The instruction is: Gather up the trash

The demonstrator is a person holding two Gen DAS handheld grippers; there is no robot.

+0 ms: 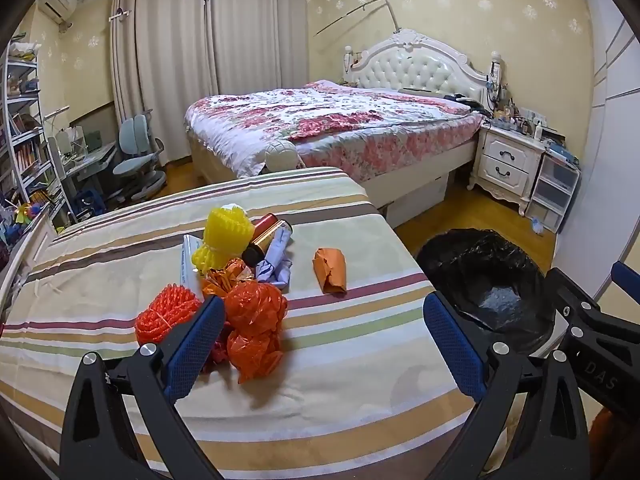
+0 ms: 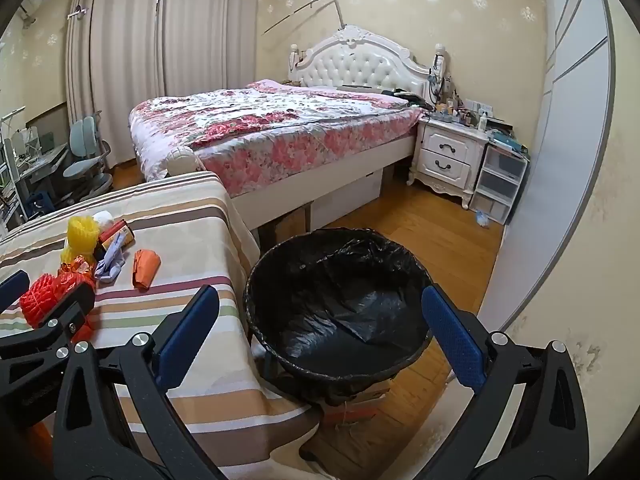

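Both the left gripper [image 1: 324,344] and right gripper [image 2: 320,344] gape empty; scraps [image 1: 256,316] at ten o'clock await the bare bin [image 2: 340,300].

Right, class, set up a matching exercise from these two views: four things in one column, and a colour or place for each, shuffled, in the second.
Things:
1. foam net
2. folded paper packet
3. bin liner
4. left tool

Descriptions:
A. black, in the bin on the floor beside the striped surface
B. yellow, at the far side of the trash pile
C. open, hovering above the striped cloth
D. orange, lying apart to the right of the pile

Pairs: 1-B, 2-D, 3-A, 4-C
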